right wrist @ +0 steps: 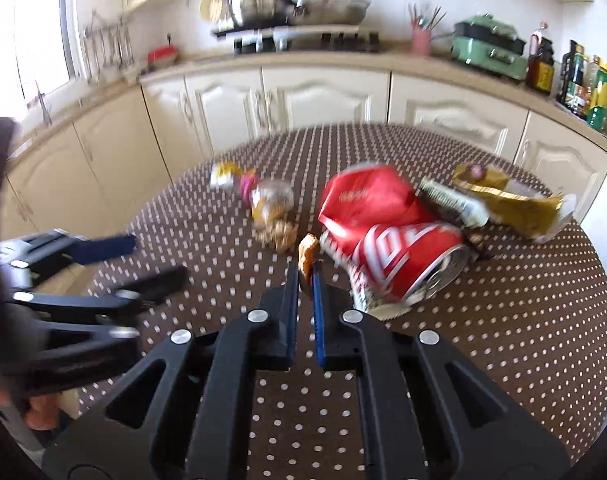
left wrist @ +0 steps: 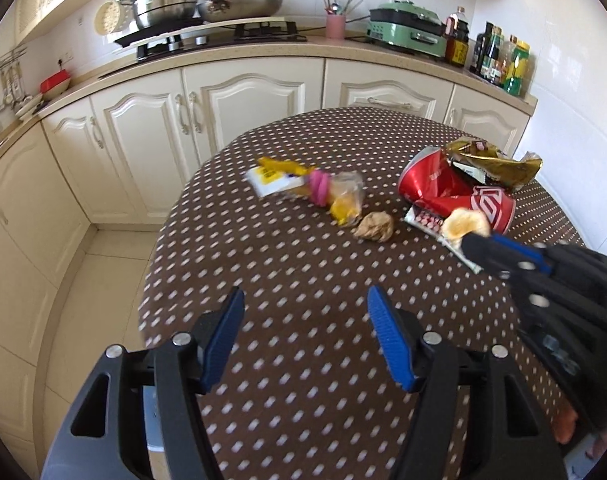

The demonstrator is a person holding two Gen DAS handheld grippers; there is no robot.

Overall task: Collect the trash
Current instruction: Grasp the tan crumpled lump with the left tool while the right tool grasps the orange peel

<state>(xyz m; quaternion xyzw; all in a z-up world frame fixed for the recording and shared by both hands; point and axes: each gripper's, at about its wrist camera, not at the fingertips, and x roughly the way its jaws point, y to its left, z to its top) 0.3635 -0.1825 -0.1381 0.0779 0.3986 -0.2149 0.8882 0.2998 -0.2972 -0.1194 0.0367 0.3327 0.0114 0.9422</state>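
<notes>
Trash lies on a brown polka-dot table. My right gripper is shut on a small toasted bread piece, also seen in the left wrist view, beside a red soda can. A red wrapper and a gold snack bag lie behind the can. A crumpled brown wad and a yellow wrapper with a pink band lie mid-table. My left gripper is open and empty above the near table.
Cream kitchen cabinets curve behind the table. The counter holds pots on a stove, a pink utensil cup, a green appliance and bottles. Tiled floor lies left of the table.
</notes>
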